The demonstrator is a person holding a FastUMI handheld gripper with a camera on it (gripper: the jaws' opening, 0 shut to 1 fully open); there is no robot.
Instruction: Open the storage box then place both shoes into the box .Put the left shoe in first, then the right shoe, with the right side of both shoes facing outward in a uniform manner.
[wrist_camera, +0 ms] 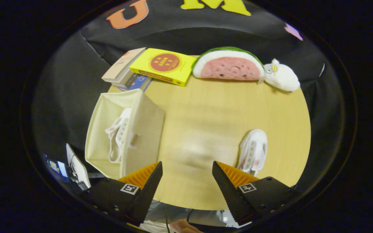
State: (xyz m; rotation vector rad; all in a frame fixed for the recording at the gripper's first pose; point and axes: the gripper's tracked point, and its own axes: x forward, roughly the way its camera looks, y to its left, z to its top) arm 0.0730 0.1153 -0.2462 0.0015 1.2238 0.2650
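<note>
The gripper (187, 168) hung above the round pale wooden table (212, 106), its jaws wide apart and holding nothing. The open cream fabric storage box (147, 123) stood at the left, one white lace-up canvas shoe (119, 134) already inside. The second white canvas shoe (254, 149) lay on the table at the right, just beyond the right finger. It looked light and soft, likely to fold if pinched at the upper; the firmer heel or sole edge seemed the safer hold. The writing on the far yellow book (163, 65) was too small to read.
</note>
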